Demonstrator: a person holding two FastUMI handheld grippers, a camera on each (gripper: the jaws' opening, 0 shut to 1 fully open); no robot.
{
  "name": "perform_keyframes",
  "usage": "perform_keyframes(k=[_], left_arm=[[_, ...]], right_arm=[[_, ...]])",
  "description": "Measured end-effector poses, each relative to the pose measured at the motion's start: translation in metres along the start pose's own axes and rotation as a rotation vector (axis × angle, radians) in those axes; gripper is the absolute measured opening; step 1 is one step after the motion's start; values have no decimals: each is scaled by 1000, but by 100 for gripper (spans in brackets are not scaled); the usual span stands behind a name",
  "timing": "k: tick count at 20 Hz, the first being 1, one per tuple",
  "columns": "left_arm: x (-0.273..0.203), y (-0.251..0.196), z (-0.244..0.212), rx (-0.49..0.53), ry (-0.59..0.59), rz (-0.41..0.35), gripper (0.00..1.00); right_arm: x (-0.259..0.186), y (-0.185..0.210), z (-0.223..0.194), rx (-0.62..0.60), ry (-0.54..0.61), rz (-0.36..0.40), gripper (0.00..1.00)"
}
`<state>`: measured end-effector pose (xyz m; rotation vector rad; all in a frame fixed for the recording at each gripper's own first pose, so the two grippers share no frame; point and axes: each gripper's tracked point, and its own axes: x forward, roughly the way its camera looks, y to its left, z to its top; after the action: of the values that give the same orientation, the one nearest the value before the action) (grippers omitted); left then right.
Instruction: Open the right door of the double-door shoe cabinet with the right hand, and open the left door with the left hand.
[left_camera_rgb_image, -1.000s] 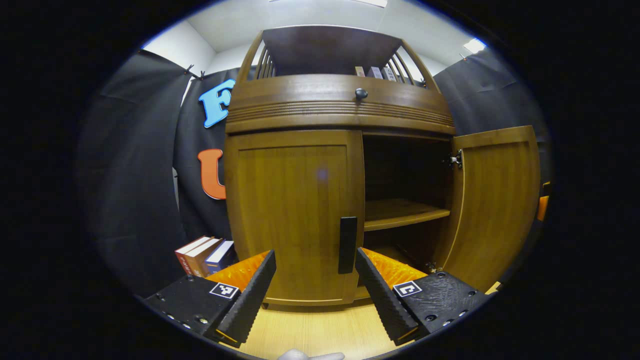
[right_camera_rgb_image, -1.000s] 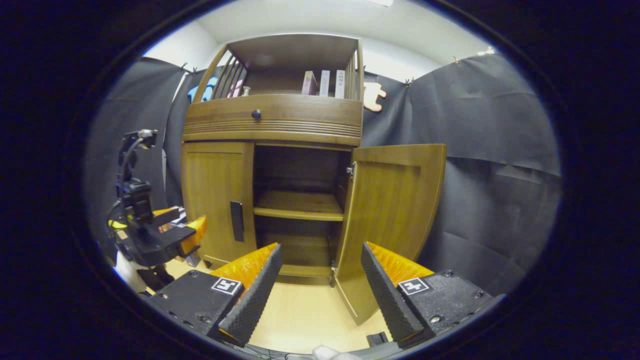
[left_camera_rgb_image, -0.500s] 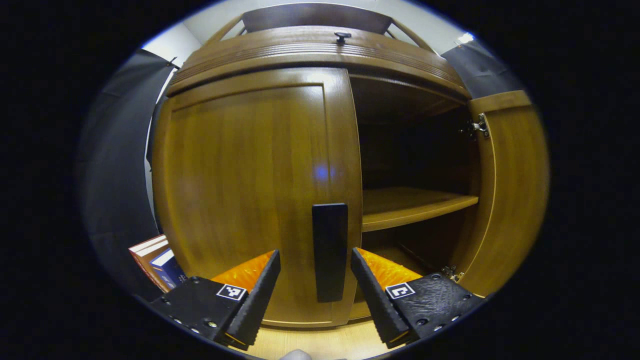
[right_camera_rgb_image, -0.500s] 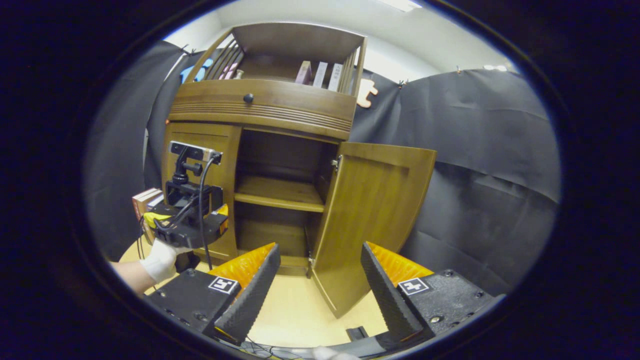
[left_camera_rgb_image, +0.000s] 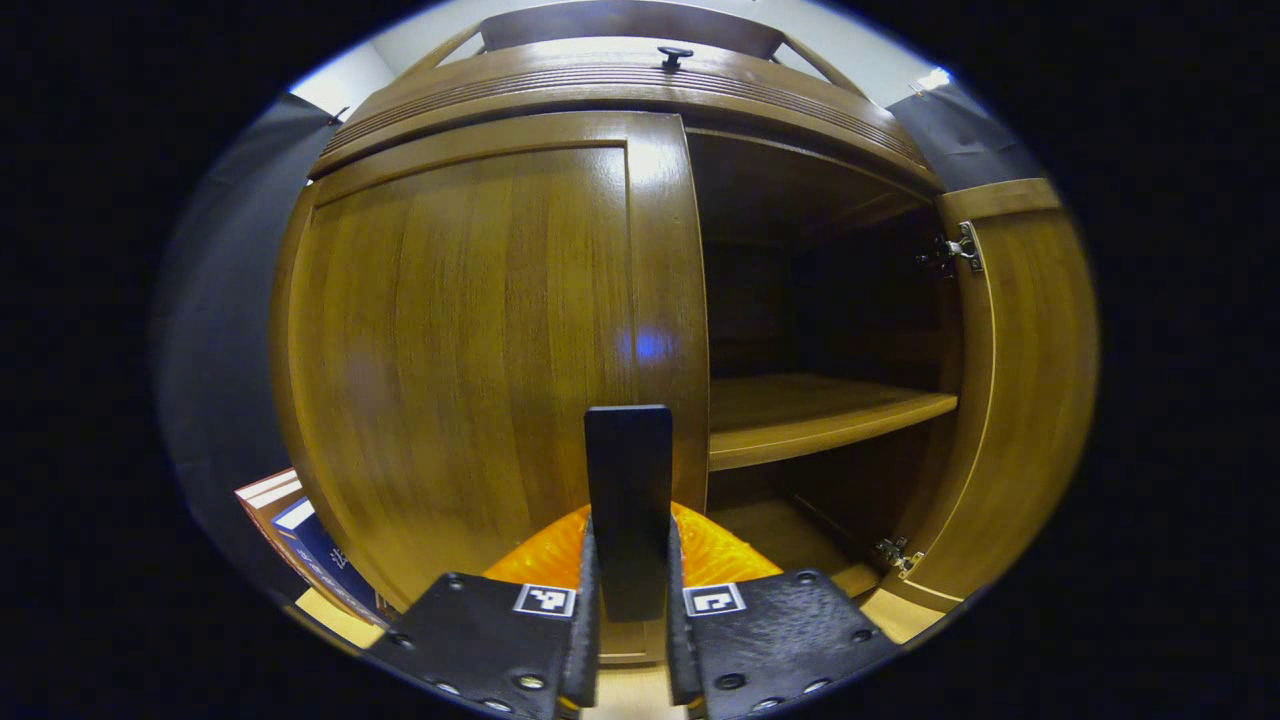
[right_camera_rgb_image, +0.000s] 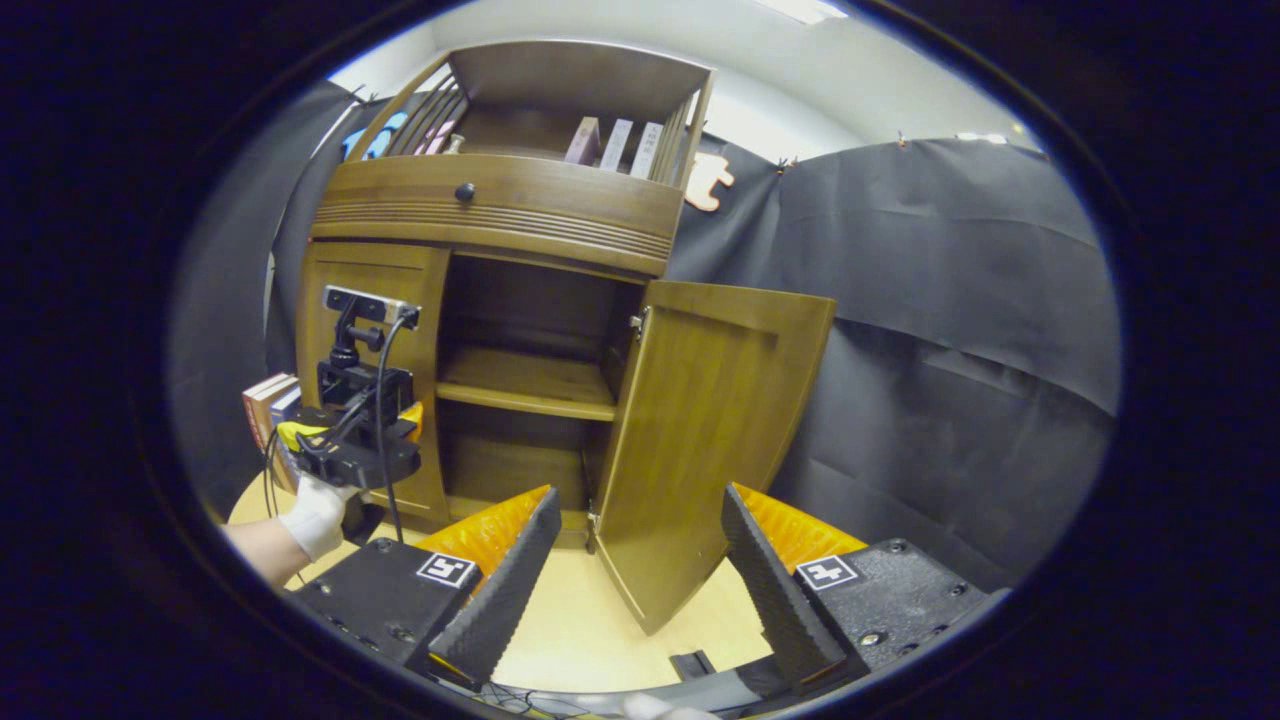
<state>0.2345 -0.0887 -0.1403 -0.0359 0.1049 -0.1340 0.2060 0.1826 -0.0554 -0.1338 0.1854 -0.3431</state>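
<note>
The brown wooden shoe cabinet stands with its right door swung wide open, baring a shelf. Its left door is closed. In the left gripper view my left gripper is shut on that door's dark upright handle, one finger on each side. The right gripper view shows this left gripper at the left door, held by a gloved hand. My right gripper hangs open in front of the cabinet, back from the open door, with nothing between its fingers.
Books lean against the cabinet's left side on the pale wooden floor. More books stand on the top rack above a drawer with a round knob. Black cloth walls the booth at right.
My left gripper has moved up to the left door and shut on its handle. The right gripper has drifted a little right and stays open.
</note>
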Motion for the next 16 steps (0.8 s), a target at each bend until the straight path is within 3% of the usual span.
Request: perform_keyframes(k=[6,16], left_arm=[[-30,1,-3,4,0,-90,24],[-96,17,-8,-3,27,-177,24]], right_arm=[[-17,-19,-10,21,19,-39,100],[-25,-1,-18,33,34,30,100]])
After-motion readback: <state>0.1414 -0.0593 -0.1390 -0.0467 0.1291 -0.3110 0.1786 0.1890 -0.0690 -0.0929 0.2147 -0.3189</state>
